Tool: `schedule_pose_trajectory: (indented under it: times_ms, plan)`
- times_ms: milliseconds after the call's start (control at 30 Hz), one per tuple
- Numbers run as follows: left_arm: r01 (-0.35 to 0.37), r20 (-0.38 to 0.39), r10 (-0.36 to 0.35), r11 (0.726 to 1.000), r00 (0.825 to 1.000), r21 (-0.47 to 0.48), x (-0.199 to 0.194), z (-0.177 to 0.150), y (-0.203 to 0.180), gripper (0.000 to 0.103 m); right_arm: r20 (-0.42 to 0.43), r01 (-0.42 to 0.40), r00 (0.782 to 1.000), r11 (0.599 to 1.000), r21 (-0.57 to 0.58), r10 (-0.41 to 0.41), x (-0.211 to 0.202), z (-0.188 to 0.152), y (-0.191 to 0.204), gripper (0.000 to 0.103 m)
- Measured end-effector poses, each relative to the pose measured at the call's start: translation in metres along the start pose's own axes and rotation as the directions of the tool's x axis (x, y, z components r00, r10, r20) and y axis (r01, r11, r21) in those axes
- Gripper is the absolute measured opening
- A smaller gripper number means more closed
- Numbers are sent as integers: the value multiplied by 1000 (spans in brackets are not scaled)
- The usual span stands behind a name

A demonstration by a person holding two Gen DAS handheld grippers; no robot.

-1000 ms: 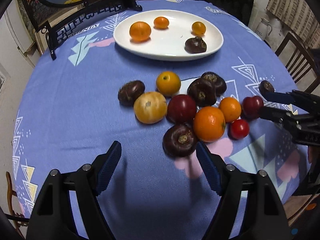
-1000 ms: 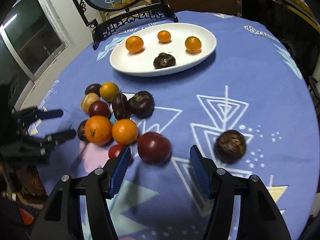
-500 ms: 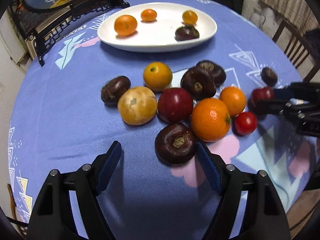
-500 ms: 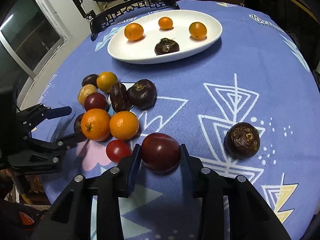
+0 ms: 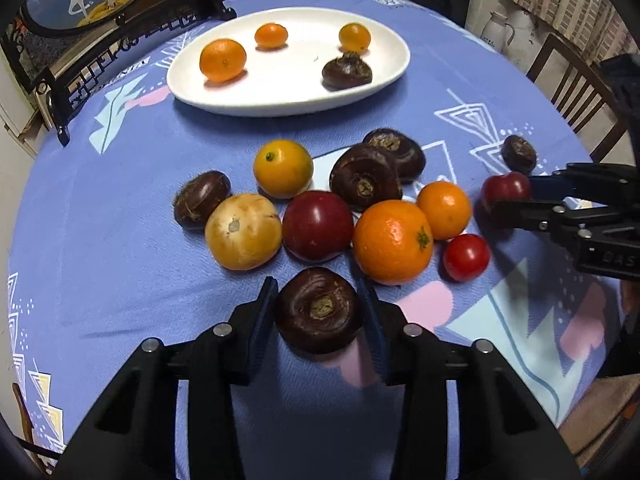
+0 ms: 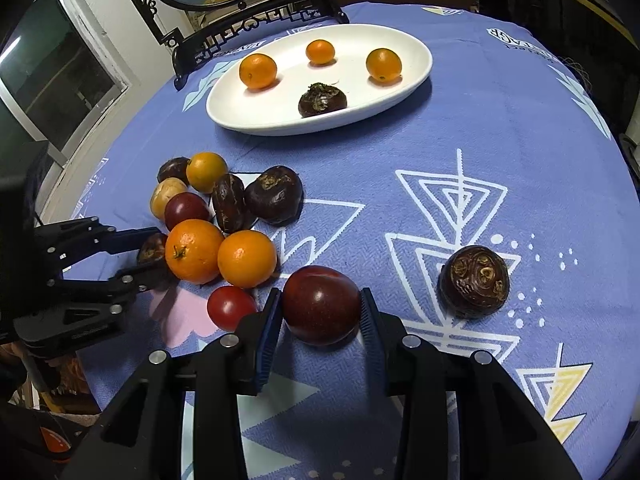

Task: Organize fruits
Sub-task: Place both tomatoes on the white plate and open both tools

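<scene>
My left gripper (image 5: 320,308) is shut on a dark brown water chestnut (image 5: 319,310) at the near edge of a fruit cluster on the blue tablecloth. My right gripper (image 6: 320,308) is shut on a dark red plum (image 6: 321,305) that rests on the cloth. The cluster holds a large orange (image 5: 393,241), a smaller orange (image 5: 444,210), a red plum (image 5: 318,225), a pale yellow fruit (image 5: 243,231), a cherry tomato (image 5: 466,257) and more chestnuts. A white oval plate (image 5: 280,96) at the back holds three small oranges and one chestnut (image 5: 347,72).
A lone chestnut (image 6: 474,281) lies to the right of my right gripper. A black ornate stand (image 6: 256,12) with a round picture sits behind the plate. A wooden chair (image 5: 576,92) stands at the table's right edge. The round table edge curves near both grippers.
My left gripper moved forward and closed on the near chestnut. My right gripper closed fully on the dark red plum, having been open around it a second ago.
</scene>
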State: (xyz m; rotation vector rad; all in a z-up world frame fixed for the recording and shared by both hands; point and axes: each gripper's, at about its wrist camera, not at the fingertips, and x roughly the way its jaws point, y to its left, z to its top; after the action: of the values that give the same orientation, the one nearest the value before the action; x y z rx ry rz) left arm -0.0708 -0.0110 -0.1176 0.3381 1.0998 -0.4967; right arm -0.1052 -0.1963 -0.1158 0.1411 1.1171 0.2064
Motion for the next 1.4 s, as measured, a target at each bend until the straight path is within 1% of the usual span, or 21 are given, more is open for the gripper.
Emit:
schedule_pose_trajectory:
  times_ms: [133,300,500,667,800,833,933,1033,1400]
  plan:
    - [14,16,-13,1000,1000,-18,-13,8,4,40,13,0,1000,1000,4,0,-3,5,0,39]
    - [20,62,-17,998,998,-55,-27,33,11,40,54,2,999,1000,1,-2,-9,24,1,39]
    - [-21,106,29,997,994,-72,-32,73,16,40,115,12,993,1000,7,-13,-19,57,-1,39]
    - [-44,119,60,991,991,-129,-28,107,31,41,176,26,984,999,24,-30,-27,87,-6,39]
    - [-70,108,91,981,990,-180,-18,129,43,41,213,26,976,999,34,-33,-26,107,-6,39]
    - [-87,104,108,978,989,-190,-15,134,45,41,218,31,975,999,35,-38,-23,113,-6,39]
    - [-101,84,120,973,989,-207,-5,142,48,41,217,34,975,998,43,-43,-15,125,-6,39]
    - [-112,69,130,970,989,-217,2,145,50,41,208,44,977,998,42,-52,-6,134,-4,39]
    - [-165,27,175,962,984,-216,24,156,52,41,186,82,979,996,38,-88,14,149,-4,39]
